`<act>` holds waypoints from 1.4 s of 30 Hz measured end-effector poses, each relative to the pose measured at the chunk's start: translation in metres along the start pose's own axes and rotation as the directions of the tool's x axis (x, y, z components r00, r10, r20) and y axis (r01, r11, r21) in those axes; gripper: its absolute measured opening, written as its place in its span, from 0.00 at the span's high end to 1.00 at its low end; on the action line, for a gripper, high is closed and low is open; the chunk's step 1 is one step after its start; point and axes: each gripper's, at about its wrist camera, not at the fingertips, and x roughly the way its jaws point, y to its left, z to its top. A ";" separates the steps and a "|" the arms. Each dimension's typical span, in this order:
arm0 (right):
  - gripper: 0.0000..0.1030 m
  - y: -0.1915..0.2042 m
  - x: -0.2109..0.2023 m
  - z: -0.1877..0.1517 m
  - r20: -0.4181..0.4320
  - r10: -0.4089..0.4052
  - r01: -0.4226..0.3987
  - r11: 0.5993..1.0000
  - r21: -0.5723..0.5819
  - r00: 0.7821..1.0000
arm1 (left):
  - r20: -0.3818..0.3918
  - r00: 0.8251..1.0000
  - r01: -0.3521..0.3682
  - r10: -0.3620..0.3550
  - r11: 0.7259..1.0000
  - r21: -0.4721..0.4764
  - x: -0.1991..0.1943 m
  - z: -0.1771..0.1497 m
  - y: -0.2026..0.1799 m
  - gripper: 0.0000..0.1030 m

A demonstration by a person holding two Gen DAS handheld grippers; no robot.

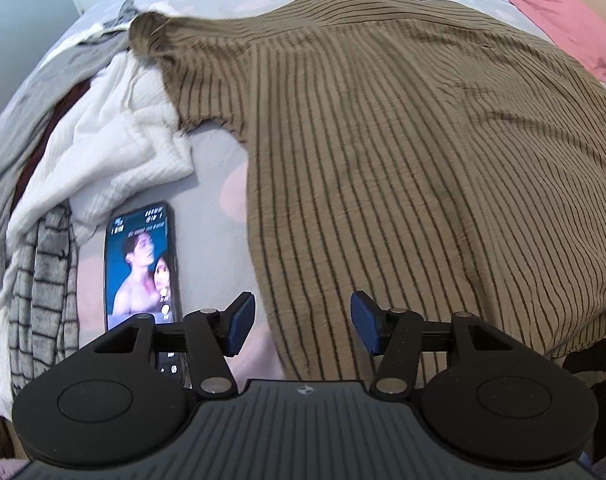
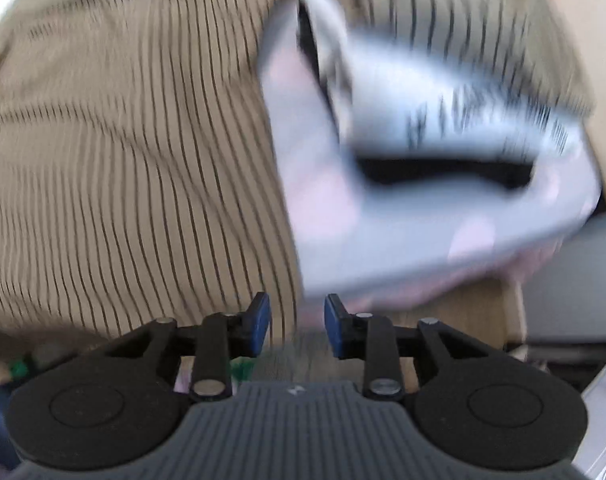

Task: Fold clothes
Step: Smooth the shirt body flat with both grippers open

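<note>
Brown striped shirt (image 1: pixel 403 168) spread flat on the bed (image 1: pixel 215 176), filling the view from 12 to 4 o'clock, so its edges can be reached for folding. Left tongs (image 1: pixel 301 322) hover wide and empty over its hem. Right tongs (image 2: pixel 297 326), narrower and empty, hang over the shirt's edge. Unfolded clothes (image 1: pixel 115 152) wait at 9 o'clock, beside a phone (image 1: pixel 143 268).

Bed (image 1: pixel 215 176), pale spotted sheet: brown striped shirt (image 1: pixel 403 160), phone (image 1: pixel 143 268), clothes heap (image 1: pixel 103 152) lying on it.
</note>
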 end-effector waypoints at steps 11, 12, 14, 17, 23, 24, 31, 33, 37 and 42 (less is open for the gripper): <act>0.58 0.118 -0.014 0.036 0.236 0.311 -0.288 0.949 -0.125 0.921 | -0.210 0.976 0.040 -0.052 0.997 -0.064 0.023 -0.023 0.014 0.51; 0.57 0.130 -0.012 0.036 0.230 0.320 -0.288 0.944 -0.163 0.919 | -0.225 0.972 0.053 -0.068 0.996 -0.070 0.027 -0.027 0.015 0.52; 0.57 0.151 -0.008 0.034 0.223 0.334 -0.281 0.930 -0.238 0.916 | -0.231 0.968 0.077 -0.094 0.994 -0.080 0.033 -0.031 0.016 0.65; 0.57 0.167 -0.002 0.035 0.208 0.334 -0.264 0.915 -0.304 0.919 | -0.225 0.967 0.102 -0.119 0.991 -0.088 0.035 -0.036 0.018 0.89; 0.56 0.165 0.013 0.040 0.156 0.300 -0.260 0.936 -0.236 0.941 | -0.208 0.969 0.122 -0.136 0.989 -0.082 0.014 -0.039 0.028 0.99; 0.56 0.165 0.016 0.041 0.142 0.291 -0.257 0.942 -0.215 0.946 | -0.221 0.966 0.119 -0.132 0.990 -0.069 0.013 -0.040 0.028 0.99; 0.55 0.155 0.031 0.039 0.071 0.269 -0.257 0.957 -0.136 0.961 | -0.313 0.942 0.107 -0.121 0.992 -0.059 0.023 -0.044 0.027 0.97; 0.50 0.157 0.030 0.039 0.076 0.269 -0.256 0.956 -0.146 0.960 | -0.327 0.934 0.114 -0.143 0.988 -0.108 0.020 -0.040 0.036 0.95; 0.47 0.157 0.024 0.041 0.089 0.272 -0.256 0.954 -0.159 0.958 | -0.253 0.947 0.157 -0.199 0.972 -0.176 -0.006 -0.017 0.059 0.82; 0.40 0.163 0.016 0.052 0.109 0.278 -0.255 0.949 -0.187 0.955 | -0.096 0.985 0.120 -0.141 0.974 -0.190 -0.049 0.032 0.098 0.66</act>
